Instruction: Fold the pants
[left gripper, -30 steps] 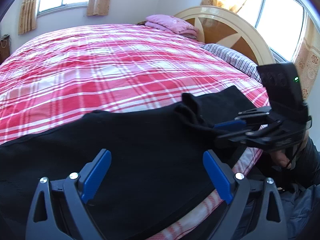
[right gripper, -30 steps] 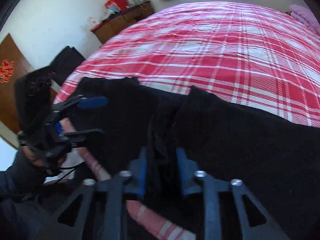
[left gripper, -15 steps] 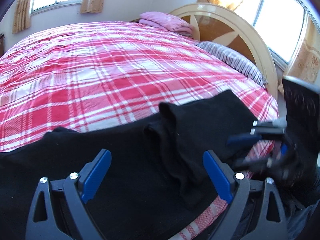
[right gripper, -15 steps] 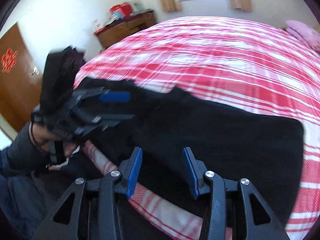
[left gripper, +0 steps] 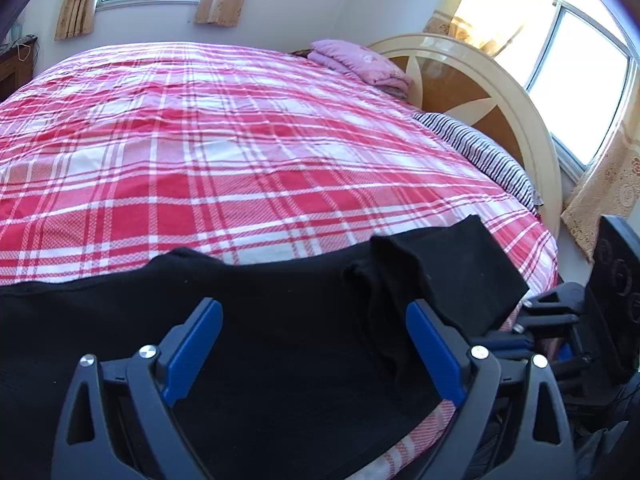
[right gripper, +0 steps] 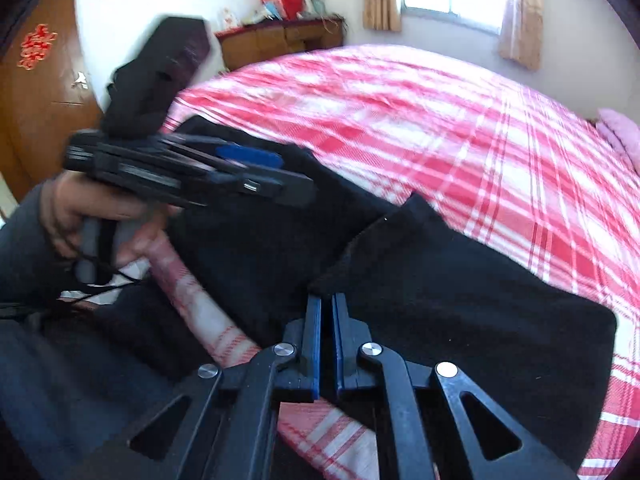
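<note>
Black pants [left gripper: 280, 320] lie flat along the near edge of a red plaid bed, with a raised bunched fold [left gripper: 384, 264] near the right end. My left gripper [left gripper: 316, 344] is wide open just above the pants, holding nothing. In the right wrist view the pants [right gripper: 460, 280] spread across the bed edge. My right gripper [right gripper: 327, 312] is shut at the pants' near edge below a peaked fold [right gripper: 416, 208]; I cannot tell whether cloth is pinched between its pads. The left gripper [right gripper: 256, 172] shows there, hand-held at the left.
The red plaid bedspread [left gripper: 240, 140] covers the bed. A folded pink blanket [left gripper: 360, 64] and a striped pillow [left gripper: 480, 156] lie by the curved headboard [left gripper: 480, 88]. A wooden dresser [right gripper: 280, 40] and a brown door [right gripper: 36, 92] stand beyond the bed.
My right gripper let go of the bunched cloth, opened, drew back and has now shut at the pants' edge. My left gripper stayed open and lifted slightly, its view tilting up.
</note>
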